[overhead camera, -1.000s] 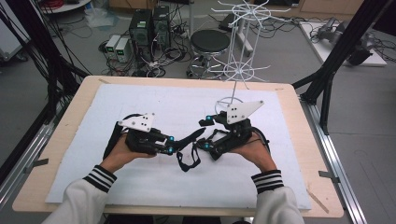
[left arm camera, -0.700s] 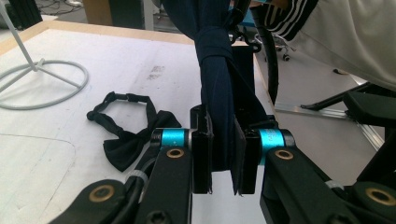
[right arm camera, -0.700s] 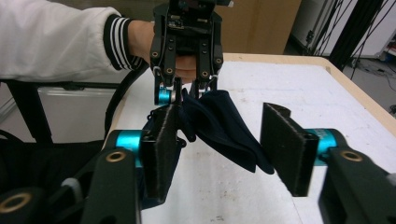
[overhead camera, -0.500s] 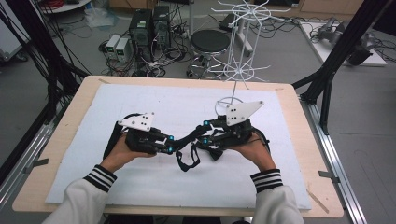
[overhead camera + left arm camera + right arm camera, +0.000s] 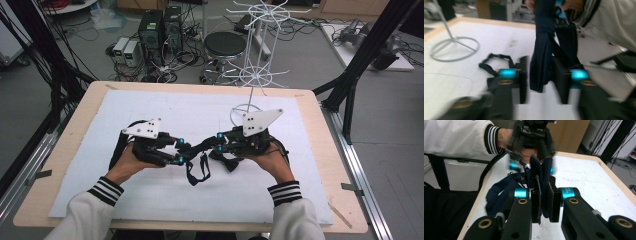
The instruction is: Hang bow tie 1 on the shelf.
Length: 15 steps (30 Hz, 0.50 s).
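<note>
A dark navy strap [image 5: 199, 148] with a hanging loop stretches between my two grippers above the white mat. My right gripper [image 5: 218, 142] is shut on one end of it; in the right gripper view its pads [image 5: 536, 202] squeeze the strap [image 5: 543, 182]. My left gripper [image 5: 181, 151] faces it from the left. Its jaws have just been opening, and in the left gripper view they stand apart around the strap [image 5: 541, 62], which hangs between them untouched. The left gripper [image 5: 541, 83] is blurred there.
A white wire rack [image 5: 256, 60] stands at the back of the white mat [image 5: 150, 105], its ring base [image 5: 454, 48] close behind the right hand. The wooden table edge [image 5: 60, 150] runs around the mat. A stool and computers stand on the floor beyond.
The right gripper's jaws have closed onto the strap. The left gripper's jaws have parted and let go of it. Both hands have stayed where they were.
</note>
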Tool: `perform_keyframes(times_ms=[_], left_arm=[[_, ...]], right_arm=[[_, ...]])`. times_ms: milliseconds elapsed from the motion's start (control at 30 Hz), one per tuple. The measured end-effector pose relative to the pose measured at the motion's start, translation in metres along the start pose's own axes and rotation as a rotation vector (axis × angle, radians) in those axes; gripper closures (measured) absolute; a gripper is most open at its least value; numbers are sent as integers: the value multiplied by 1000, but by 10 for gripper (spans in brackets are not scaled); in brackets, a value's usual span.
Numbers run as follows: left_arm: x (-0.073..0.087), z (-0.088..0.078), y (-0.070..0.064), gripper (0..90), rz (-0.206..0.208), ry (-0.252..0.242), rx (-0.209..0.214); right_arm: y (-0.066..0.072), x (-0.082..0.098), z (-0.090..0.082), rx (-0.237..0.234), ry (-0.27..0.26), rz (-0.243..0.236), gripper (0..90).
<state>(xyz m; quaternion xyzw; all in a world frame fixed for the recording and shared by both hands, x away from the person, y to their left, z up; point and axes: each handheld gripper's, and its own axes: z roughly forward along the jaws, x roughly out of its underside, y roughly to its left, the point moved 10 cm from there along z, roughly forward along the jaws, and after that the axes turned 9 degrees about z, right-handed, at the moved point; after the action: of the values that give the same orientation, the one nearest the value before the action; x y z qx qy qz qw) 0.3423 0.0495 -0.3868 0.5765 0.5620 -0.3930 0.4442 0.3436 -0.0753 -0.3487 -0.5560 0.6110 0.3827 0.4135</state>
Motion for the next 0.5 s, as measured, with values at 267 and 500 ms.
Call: perform_keyframes(times_ms=[267,500], left_arm=[[-11,-6,9,17,44,-128,-102],[-9,-11,15,17,38,-128,-145]], right_arm=[[-3,0,-6,25,-4,10,847],[-5,-1,-10,46,-17,7,847]])
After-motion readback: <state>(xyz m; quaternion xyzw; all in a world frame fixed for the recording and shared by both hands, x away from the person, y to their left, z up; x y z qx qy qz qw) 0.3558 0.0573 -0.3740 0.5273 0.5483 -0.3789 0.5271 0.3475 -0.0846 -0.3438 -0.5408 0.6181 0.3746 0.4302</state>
